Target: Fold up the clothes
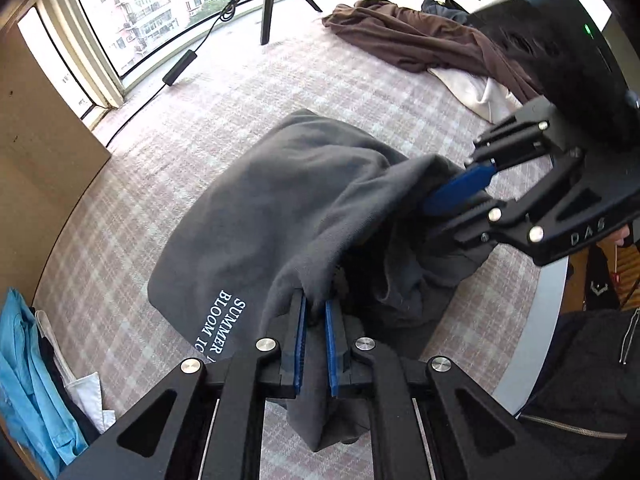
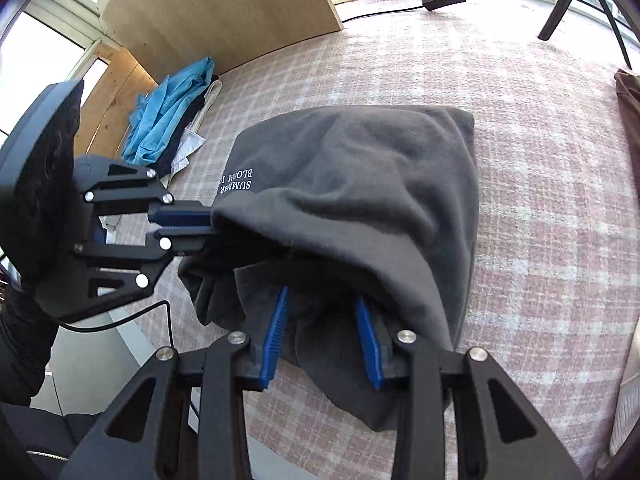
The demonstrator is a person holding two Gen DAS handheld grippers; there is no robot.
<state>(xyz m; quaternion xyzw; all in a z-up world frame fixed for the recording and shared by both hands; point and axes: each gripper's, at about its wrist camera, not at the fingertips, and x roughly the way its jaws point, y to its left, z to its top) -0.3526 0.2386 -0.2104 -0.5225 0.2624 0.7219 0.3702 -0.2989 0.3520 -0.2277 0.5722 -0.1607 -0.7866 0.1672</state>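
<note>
A dark grey sweatshirt (image 1: 280,200) with white lettering lies partly folded on the checked cloth surface (image 1: 192,132). In the left wrist view my left gripper (image 1: 316,308) is shut on its near raised edge, the blue pads almost together. The right gripper (image 1: 440,200) reaches in from the right, its fingertips hidden under the lifted fabric. In the right wrist view the sweatshirt (image 2: 360,160) drapes over my right gripper (image 2: 324,312). Its pads stand apart with loose cloth hanging between them. The left gripper (image 2: 200,224) pinches the same edge at the left.
A brown garment (image 1: 420,40) and a white cloth (image 1: 480,96) lie at the far right. A blue shirt pile (image 2: 168,112) sits by a wooden board (image 2: 208,4). A tripod (image 1: 268,0) and a power adapter (image 1: 178,68) stand near the window. A person's dark jacket (image 1: 580,380) is at the surface's near edge.
</note>
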